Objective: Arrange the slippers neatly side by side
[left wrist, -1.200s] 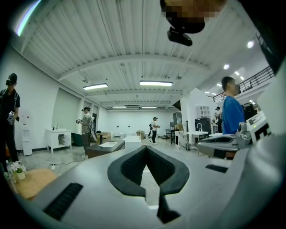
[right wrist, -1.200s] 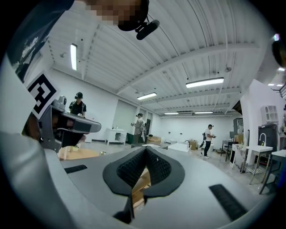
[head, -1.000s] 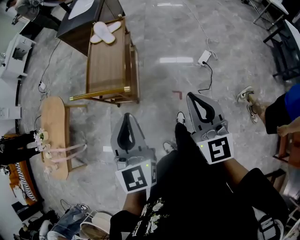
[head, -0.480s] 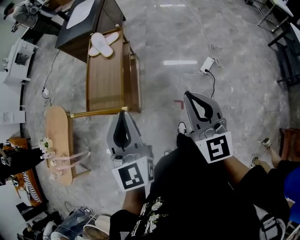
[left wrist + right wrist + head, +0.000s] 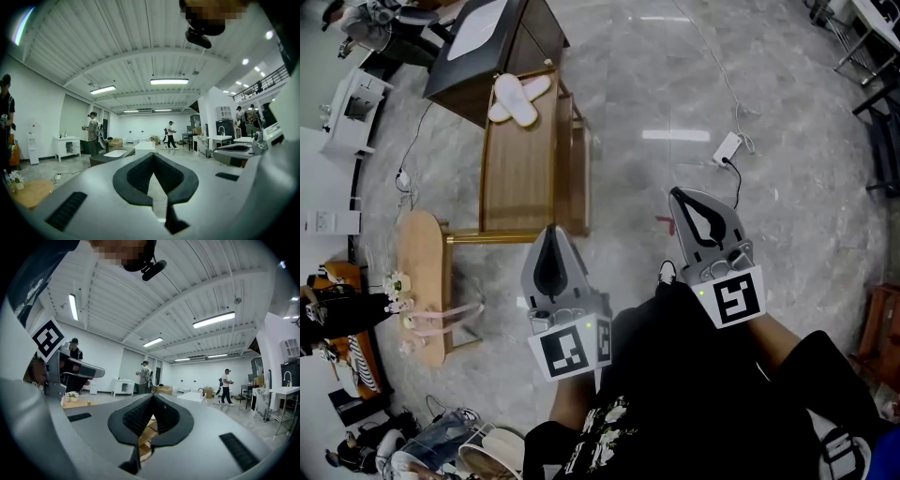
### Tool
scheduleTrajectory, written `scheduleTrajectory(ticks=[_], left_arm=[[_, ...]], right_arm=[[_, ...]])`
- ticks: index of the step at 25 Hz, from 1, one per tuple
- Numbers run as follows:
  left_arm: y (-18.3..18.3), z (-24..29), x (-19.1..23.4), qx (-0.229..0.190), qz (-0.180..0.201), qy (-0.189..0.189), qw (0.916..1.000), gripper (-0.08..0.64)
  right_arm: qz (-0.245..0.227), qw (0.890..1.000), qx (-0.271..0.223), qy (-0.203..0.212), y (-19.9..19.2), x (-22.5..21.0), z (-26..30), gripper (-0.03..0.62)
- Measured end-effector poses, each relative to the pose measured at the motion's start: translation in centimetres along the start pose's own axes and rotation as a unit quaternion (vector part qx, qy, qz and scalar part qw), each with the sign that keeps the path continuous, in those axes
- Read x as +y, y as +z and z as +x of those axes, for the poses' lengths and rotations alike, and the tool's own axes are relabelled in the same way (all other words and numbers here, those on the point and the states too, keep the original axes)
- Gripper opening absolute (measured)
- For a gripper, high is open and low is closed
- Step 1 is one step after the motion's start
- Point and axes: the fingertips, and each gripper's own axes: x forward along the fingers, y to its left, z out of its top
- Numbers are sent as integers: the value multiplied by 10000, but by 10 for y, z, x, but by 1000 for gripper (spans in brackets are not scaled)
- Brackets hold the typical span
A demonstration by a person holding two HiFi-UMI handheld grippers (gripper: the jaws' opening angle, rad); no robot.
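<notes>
Slippers (image 5: pixel 517 98) lie crossed, it seems, on bench (image 5: pixel 530 164) at our eleven o'clock. Left gripper (image 5: pixel 551 240) and right gripper (image 5: pixel 686 202) have jaws pressed together, both empty.

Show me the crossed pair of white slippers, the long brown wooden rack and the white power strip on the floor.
white slippers (image 5: pixel 515 100): head view, where the two cross.
brown wooden rack (image 5: pixel 525 178): head view, bare middle of its top.
white power strip (image 5: pixel 727 148): head view, middle of its body.
</notes>
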Motion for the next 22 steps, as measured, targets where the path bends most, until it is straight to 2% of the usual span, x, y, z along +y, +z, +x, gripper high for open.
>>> scheduleTrajectory(ticks=[8, 14, 22], left_arm=[[-13, 1, -4, 116, -71, 47, 9999, 3], [-2, 5, -28, 67, 98, -145, 9998, 3], [-11, 6, -33, 188, 211, -108, 9995, 3]], right_arm=[[76, 9999, -97, 110, -4, 4, -4, -2], [189, 9998, -4, 43, -9, -7, -18, -2], [189, 9997, -113, 147, -5, -10, -7, -2]])
